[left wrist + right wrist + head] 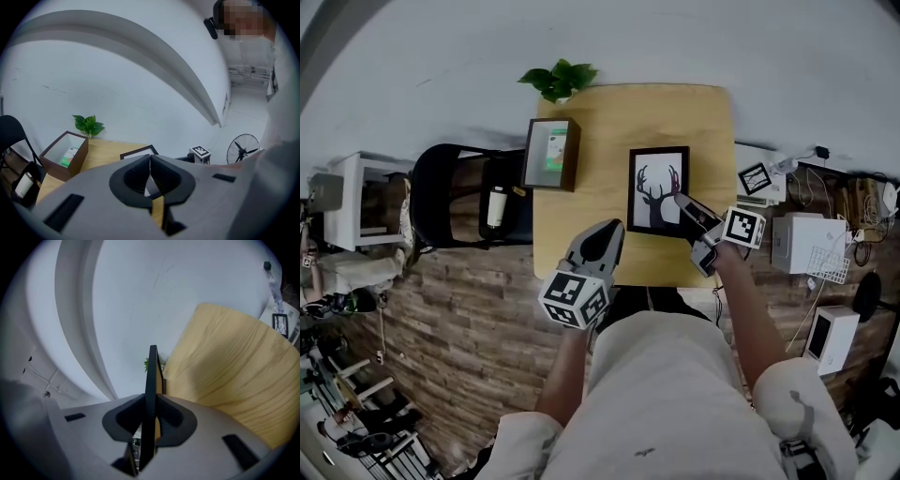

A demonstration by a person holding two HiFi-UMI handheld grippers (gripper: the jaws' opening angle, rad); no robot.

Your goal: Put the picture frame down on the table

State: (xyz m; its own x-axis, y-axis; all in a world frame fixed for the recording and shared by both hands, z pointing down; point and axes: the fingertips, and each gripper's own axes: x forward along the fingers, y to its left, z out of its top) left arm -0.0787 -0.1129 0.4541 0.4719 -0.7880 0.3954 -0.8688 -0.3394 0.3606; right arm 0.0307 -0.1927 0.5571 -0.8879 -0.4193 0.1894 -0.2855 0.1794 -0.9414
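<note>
Gripping the slim black rectangular picture frame (658,190) by its right edge, the right tongs (684,202) are clamped on it. In the right gripper view it's just a thin dark slat seen edge-on, pinched between the ribbed black pads (169,414). The print is a dark deer silhouette on white, facing up at the head view. The frame sits over the middle-right of the pale, smooth wood-grain surface (600,122), though I honestly can't tell if it's touching down. The left tongs (607,232) hang near the front edge, jaws pressed together on nothing. Well apart to the left, at the surface's edge, is a dark brown open box (550,155) with a white inside. A leafy green plant (560,79) is at the far edge, and a black chair (450,197) stands off to the left on brick-pattern flooring.
</note>
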